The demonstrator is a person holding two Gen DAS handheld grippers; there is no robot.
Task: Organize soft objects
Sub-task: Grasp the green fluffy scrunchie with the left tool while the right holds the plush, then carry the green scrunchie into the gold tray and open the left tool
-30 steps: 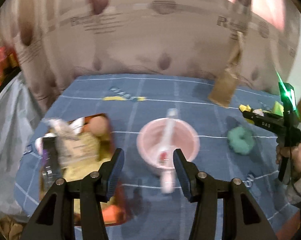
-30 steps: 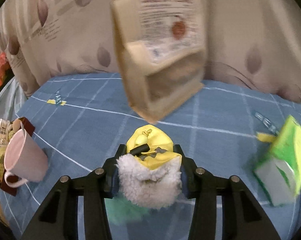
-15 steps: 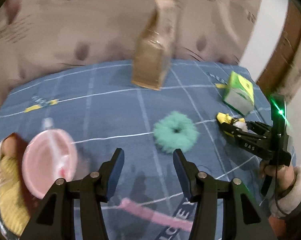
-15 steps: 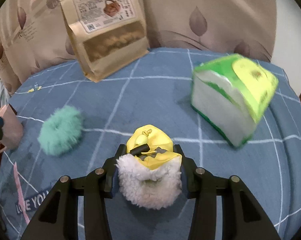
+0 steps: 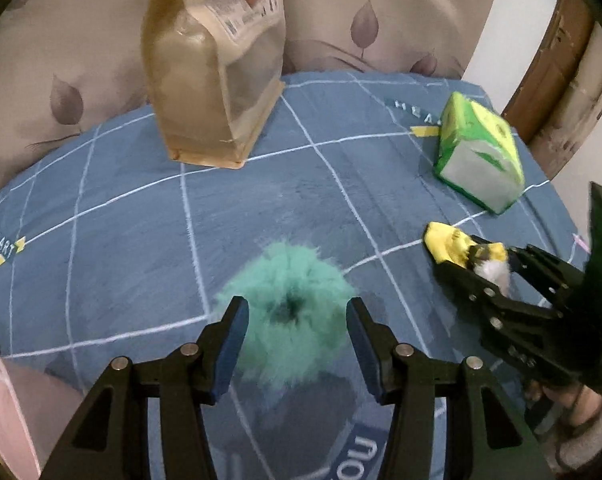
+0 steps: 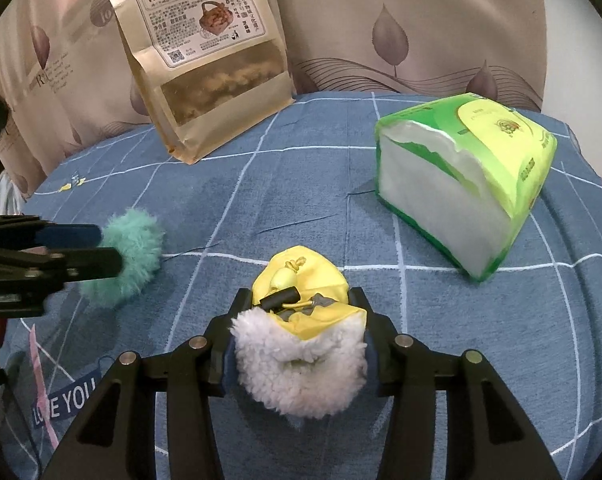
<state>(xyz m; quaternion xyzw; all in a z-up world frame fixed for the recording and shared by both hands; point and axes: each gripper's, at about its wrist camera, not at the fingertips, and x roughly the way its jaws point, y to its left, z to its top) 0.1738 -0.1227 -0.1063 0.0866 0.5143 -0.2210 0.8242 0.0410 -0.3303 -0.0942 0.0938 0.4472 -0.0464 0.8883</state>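
A fluffy teal scrunchie (image 5: 289,316) lies on the blue checked cloth (image 5: 261,200). My left gripper (image 5: 295,320) is open, one finger on each side of it. It also shows in the right wrist view (image 6: 131,254), with the left gripper (image 6: 81,252) beside it. My right gripper (image 6: 297,336) is shut on a yellow pouch with white fleece trim (image 6: 301,332) and holds it just above the cloth. The left wrist view shows the pouch (image 5: 461,246) in the right gripper (image 5: 473,256), to the right of the scrunchie.
A tall brown snack bag (image 6: 209,56) stands at the back against the patterned backdrop. A green tissue pack (image 6: 465,180) lies at the right. A pink cup (image 5: 1,412) is at the left wrist view's lower left edge. A pink strap (image 6: 41,376) lies on the cloth.
My left gripper swung right from the pink cup and closed in on the teal scrunchie, which now sits between its open fingers. My right gripper kept hold of the pouch and barely moved.
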